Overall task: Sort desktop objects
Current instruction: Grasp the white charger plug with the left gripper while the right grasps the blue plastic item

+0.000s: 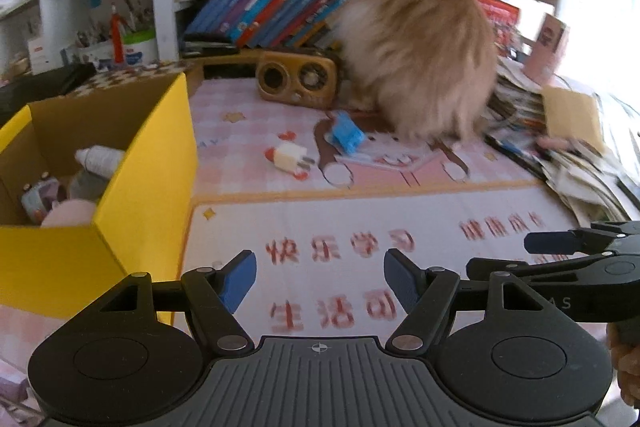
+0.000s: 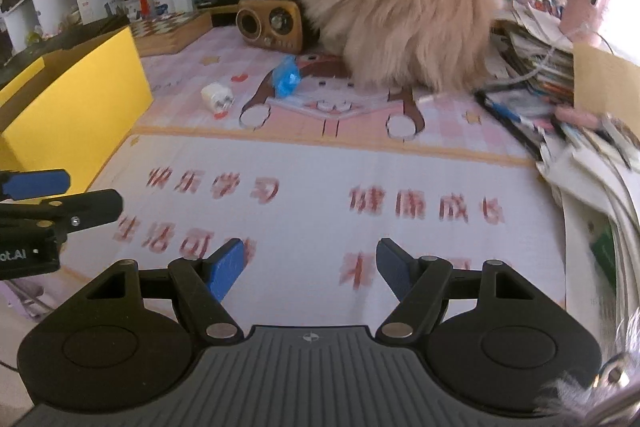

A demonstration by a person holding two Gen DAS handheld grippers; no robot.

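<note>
Left wrist view: both tools, left [image 1: 320, 281] and right [image 2: 310, 267], spread empty over glossy mat [image 1: 360, 211] beside boxy yellow carton [image 1: 144, 187].

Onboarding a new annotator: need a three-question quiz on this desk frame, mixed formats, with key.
1. True or false: the left hand-held gripper holds the white charger plug.
2. The blue object lies: A) in the yellow box B) on the pink desk mat C) on the wooden radio.
3. Fill in: the fluffy tan animal stands ___ the radio.

Key: 1 false; 2 B; 3 beside.
</note>
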